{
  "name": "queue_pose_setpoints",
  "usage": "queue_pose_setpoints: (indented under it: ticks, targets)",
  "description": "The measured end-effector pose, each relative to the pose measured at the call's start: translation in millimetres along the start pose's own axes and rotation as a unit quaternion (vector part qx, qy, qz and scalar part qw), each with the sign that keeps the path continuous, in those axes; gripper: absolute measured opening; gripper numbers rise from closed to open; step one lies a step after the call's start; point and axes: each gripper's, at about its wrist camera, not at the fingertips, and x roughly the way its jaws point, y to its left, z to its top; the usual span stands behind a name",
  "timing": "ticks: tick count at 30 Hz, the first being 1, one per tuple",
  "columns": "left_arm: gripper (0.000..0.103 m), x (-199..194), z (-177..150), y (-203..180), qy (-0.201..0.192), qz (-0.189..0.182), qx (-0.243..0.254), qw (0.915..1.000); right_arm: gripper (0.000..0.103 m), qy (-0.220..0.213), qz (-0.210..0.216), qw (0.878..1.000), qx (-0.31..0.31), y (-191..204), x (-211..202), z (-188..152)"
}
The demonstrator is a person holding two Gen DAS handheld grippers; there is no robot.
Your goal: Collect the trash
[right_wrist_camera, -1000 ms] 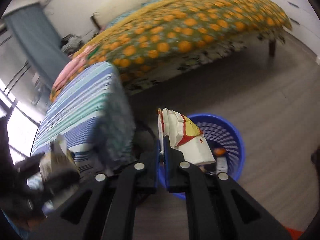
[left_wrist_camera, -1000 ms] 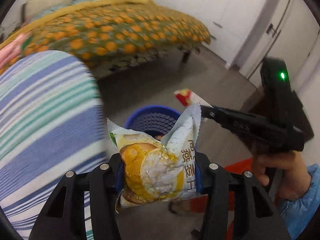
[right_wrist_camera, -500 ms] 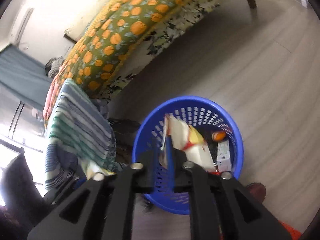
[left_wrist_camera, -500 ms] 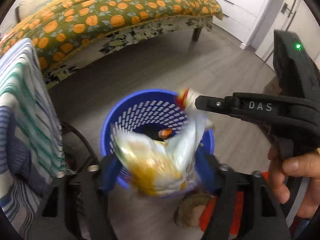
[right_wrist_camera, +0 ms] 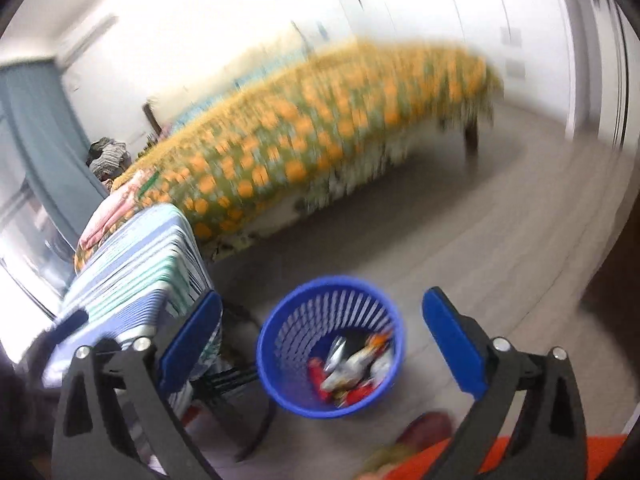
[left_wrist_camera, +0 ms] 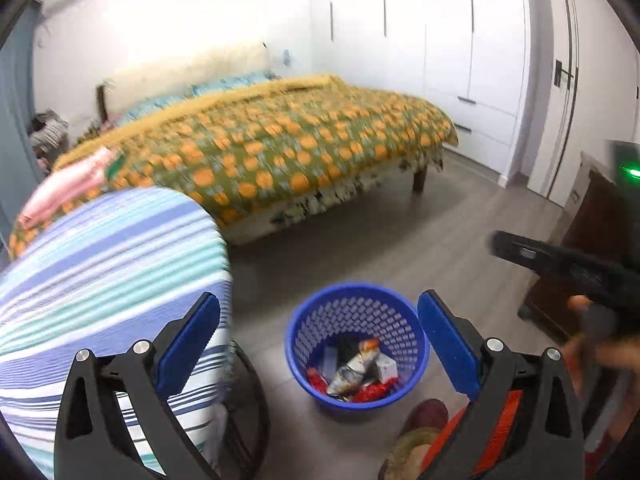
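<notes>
Both wrappers have left the grippers since the earlier frames and now lie in the basket below. Left gripper (left_wrist_camera: 318, 346) stands with its blue-padded fingers (left_wrist_camera: 188, 346) spread wide apart and nothing between them. Right gripper (right_wrist_camera: 322, 346) is likewise spread wide and holds nothing; its view is smeared by motion.

Between and just beyond the fingers of each gripper sits the blue basket (left_wrist_camera: 304, 334) on the grey floor (left_wrist_camera: 360, 256). Inside it lies the trash (left_wrist_camera: 352, 372): a crumpled pale and silvery wrapper on top of red packaging, with a small white box beside it. From the right wrist the same basket (right_wrist_camera: 276, 344) shows the same heap (right_wrist_camera: 352, 366), blurred.

To the left of the left gripper, close by, a blue and teal striped cloth (left_wrist_camera: 100, 264) drapes over something with dark legs. Farther ahead stands the bed (left_wrist_camera: 280, 148) under an orange-patterned green cover, and beyond it white wardrobe doors (left_wrist_camera: 448, 40). To the right of the left gripper the right gripper's black body (left_wrist_camera: 568, 268) reaches in, held by a blurred hand (left_wrist_camera: 600, 352).
</notes>
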Motion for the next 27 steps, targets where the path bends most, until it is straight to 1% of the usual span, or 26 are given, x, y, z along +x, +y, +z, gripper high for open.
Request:
queue_pose_setpoints:
  ticks: [1, 2, 3, 4, 6, 7, 8, 9, 10, 13, 18, 22, 27]
  targets:
    - [0.098, -7.1, 0.1, -0.5, -0.004, 0.01, -0.002, 0.9999, 0.099, -0.022, -0.006, 1.0, -0.013, 7.9, -21.9, -2.3]
    - [0.098, -11.8, 1.7, -0.6, -0.008, 0.018, -0.002, 0.9998, 0.098, -0.026, -0.014, 0.999, -0.013, 10.1, -29.8, -3.3]
    - [0.098, -14.8, 2.2, -1.6, -0.009, 0.02, -0.004, 0.9998, 0.098, -0.021, -0.029, 0.999, -0.008, 11.5, -34.1, -4.4]
    - [0.098, -15.5, 1.9, -1.6, -0.002, 0.007, -0.006, 1.0, 0.098, -0.01, -0.032, 0.999, -0.004, 10.4, -34.1, -4.5]
    - [0.098, -10.7, -0.4, 0.1, 0.03, -0.022, -0.017, 0.9992, 0.098, 0.015, -0.02, 1.0, 0.017, 2.8, -33.4, -8.1]
    - [0.098, -9.3, -3.3, 1.5, 0.042, -0.027, -0.022, 0.9985, 0.098, 0.019, -0.023, 0.999, 0.017, 3.0, -34.1, -9.5]
    - [0.098, -6.7, -6.0, 1.7, 0.056, -0.026, -0.026, 0.9977, 0.098, 0.026, -0.047, 0.999, -0.001, 7.1, -35.2, -12.8]
    - [0.098, -3.9, -8.7, 1.8, 0.068, -0.02, -0.026, 0.9971, 0.098, 0.029, -0.062, 0.998, -0.017, 11.7, -36.5, -15.1]
    - [0.098, -1.7, -11.8, 0.9, 0.079, -0.015, -0.024, 0.9964, 0.098, 0.034, -0.069, 0.997, -0.027, 15.8, -37.0, -17.0]
    - [0.098, 9.0, -19.7, -0.7, 0.111, -0.002, -0.016, 0.9937, 0.098, 0.068, -0.081, 0.993, -0.046, 27.3, -34.0, -26.3]
    - [0.098, 22.6, -32.2, 0.2, 0.151, -0.006, -0.021, 0.9882, 0.098, 0.101, -0.108, 0.986, -0.07, 34.4, -26.3, -40.5]
    - [0.098, 30.4, -37.1, -0.7, 0.16, 0.002, -0.017, 0.9869, 0.098, 0.121, -0.11, 0.984, -0.07, 34.0, -21.7, -48.7]
    - [0.098, 36.1, -42.6, -2.5, 0.171, 0.008, -0.017, 0.9851, 0.098, 0.135, -0.111, 0.982, -0.074, 36.6, -16.6, -54.9]
